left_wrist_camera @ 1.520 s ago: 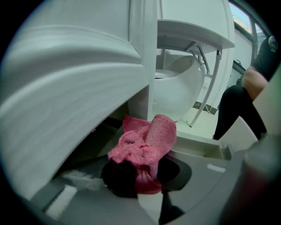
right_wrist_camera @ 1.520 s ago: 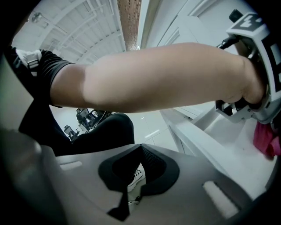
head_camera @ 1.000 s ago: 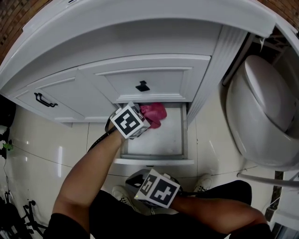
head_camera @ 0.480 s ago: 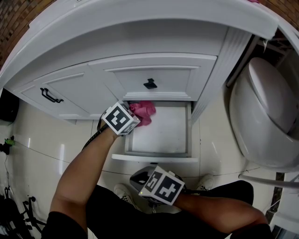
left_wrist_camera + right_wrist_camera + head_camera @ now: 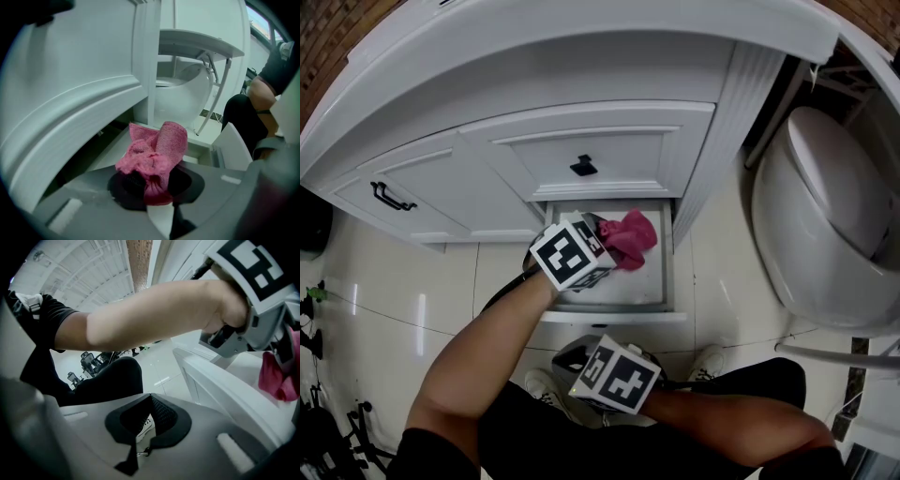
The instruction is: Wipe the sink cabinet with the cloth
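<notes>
Bathroom: glossy cream floor tiles (image 5: 384, 309), white sink cabinet (image 5: 581, 141) ahead, toilet (image 5: 825, 234) to its right.

Left gripper (image 5: 151, 190): jaws clamped on the pink cloth (image 5: 154, 157). The cloth is bunched, and most of it bulges out past the tips. In the head view, gripper and cloth sit over the open bottom drawer (image 5: 609, 317), with the cloth toward its back right. They are just below the upper drawer front with its black knob (image 5: 584, 167). Cannot tell whether the cloth touches the drawer floor. Left of the drawers is a cabinet door with a black bar handle (image 5: 391, 199).

Right gripper (image 5: 139, 439): jaws drawn together at the tips, nothing gripped. A white shoe (image 5: 146, 423) shows in the gap behind the pads. The gripper is held low by the person's lap, on the near side of the drawer front. In its own view the left forearm (image 5: 154, 310) crosses overhead, and the cloth hangs at the far right edge.
</notes>
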### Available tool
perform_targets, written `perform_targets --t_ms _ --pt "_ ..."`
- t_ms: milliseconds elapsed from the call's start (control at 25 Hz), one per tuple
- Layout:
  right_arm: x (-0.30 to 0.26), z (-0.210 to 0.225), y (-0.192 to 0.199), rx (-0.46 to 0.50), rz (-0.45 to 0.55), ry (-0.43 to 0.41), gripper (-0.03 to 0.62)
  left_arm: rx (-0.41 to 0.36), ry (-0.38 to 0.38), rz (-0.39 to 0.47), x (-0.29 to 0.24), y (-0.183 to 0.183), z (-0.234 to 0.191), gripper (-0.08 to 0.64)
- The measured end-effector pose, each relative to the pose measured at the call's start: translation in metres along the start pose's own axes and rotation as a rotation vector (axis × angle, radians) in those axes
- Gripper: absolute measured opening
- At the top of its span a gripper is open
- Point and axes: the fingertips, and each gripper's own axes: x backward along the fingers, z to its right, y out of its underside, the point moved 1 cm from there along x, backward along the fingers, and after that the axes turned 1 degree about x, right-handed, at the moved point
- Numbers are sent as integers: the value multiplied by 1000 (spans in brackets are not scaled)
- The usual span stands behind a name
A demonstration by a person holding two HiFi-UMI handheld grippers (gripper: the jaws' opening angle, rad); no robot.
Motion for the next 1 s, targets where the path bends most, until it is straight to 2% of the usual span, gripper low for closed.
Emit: perform_targets --t_ms 160,320,560,1000 --pt "2 -3 -1 6 6 -3 6 -31 78 4 -16 -13 25 91" --pt "3 -5 1 8 6 -5 6 -71 103 -21 -26 -14 37 91" --pt "5 -4 0 13 8 -2 6 -85 76 -82 -24 3 32 89" --pt "1 -3 6 6 -9 -2 6 -44 21 -136 2 44 10 89"
